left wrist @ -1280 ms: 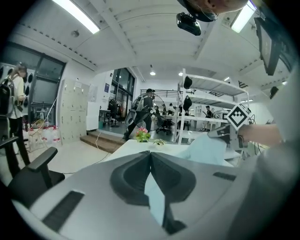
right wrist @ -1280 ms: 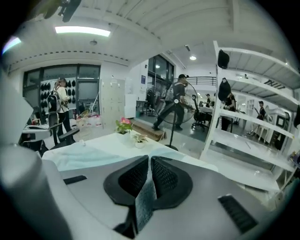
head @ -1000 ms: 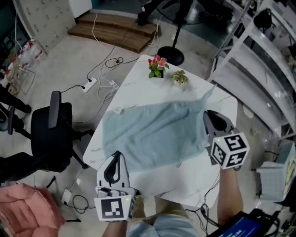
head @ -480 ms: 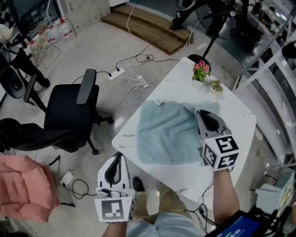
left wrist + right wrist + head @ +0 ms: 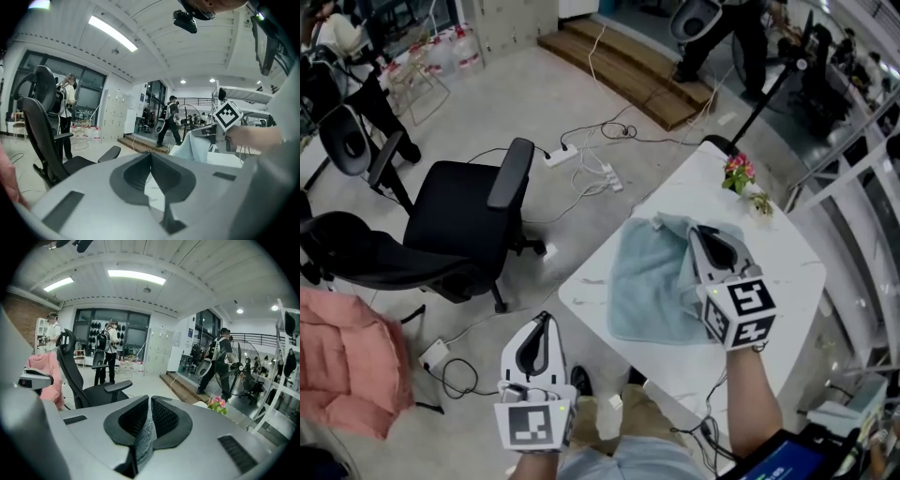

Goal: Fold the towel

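Pinching the towel (image 5: 649, 281) by one edge for folding, the right tool (image 5: 705, 234) clamps it; the left tool (image 5: 540, 323) hangs closed, empty, off the bench (image 5: 787, 267).

Pale blue towel (image 5: 652, 281), white table (image 5: 780, 251), black chair (image 5: 461, 223), pink flowers (image 5: 737, 169)

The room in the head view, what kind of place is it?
Probably an office or lab workspace: a black office chair, a power strip with loose cables on the floor, and a white table bearing a towel.
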Tool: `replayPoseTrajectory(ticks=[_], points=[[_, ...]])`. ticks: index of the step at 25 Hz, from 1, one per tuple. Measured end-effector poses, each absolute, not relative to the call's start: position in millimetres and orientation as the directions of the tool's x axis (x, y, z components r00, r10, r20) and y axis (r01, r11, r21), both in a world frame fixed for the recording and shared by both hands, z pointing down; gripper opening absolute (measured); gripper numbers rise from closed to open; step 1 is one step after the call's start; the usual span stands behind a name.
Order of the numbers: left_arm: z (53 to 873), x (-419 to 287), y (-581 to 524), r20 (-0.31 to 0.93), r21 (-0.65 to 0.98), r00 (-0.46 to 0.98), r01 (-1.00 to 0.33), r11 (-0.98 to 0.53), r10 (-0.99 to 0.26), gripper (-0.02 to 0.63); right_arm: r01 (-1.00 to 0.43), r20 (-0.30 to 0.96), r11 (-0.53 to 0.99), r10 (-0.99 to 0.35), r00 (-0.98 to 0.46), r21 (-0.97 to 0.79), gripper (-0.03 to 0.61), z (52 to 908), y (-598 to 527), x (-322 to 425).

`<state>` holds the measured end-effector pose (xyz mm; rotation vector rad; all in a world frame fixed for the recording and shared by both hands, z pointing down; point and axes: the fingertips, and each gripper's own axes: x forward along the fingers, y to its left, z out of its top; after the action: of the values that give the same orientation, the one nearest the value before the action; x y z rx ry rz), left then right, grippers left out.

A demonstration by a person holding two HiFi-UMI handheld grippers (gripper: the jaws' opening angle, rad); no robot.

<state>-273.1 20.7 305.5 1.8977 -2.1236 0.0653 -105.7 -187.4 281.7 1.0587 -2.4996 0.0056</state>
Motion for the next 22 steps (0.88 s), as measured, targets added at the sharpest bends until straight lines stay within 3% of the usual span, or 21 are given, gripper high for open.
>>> replayPoseTrajectory(ticks=[5, 14, 15, 18, 22], points=[[307, -286, 27, 0.246, 0.173, -0.096, -0.975, 0.142, -0.964, 0.008, -0.647, 0.413, 0.745, -0.647, -0.641, 0.163, 0.037, 299, -174, -138], [344, -298, 44, 0.332, 0.157, -0.111, -0.973, 0.17, -0.937, 0.008, -0.514, 0.614, 0.852, -0.46, -0.641, 0.102, 0.047, 446, -115, -198], [348, -298, 43, 0.342, 0.15, -0.114, -0.973, 0.174, -0.933, 0.008, -0.492, 0.636, 0.868, -0.421, -0.647, 0.075, 0.063, 459, -110, -203], [363, -290, 36, 0.37, 0.143, -0.091, -0.978, 0.154, -0.925, 0.008, -0.397, 0.653, 0.918, -0.296, -0.697, -0.007, 0.224, 469, -90, -217], [367, -263, 11, 0.366, 0.159, -0.003, -0.985, 0.066, -0.931, 0.008, -0.37, 0.573, 0.926, -0.266, -0.775, -0.07, 0.265, 420, -77, -194]])
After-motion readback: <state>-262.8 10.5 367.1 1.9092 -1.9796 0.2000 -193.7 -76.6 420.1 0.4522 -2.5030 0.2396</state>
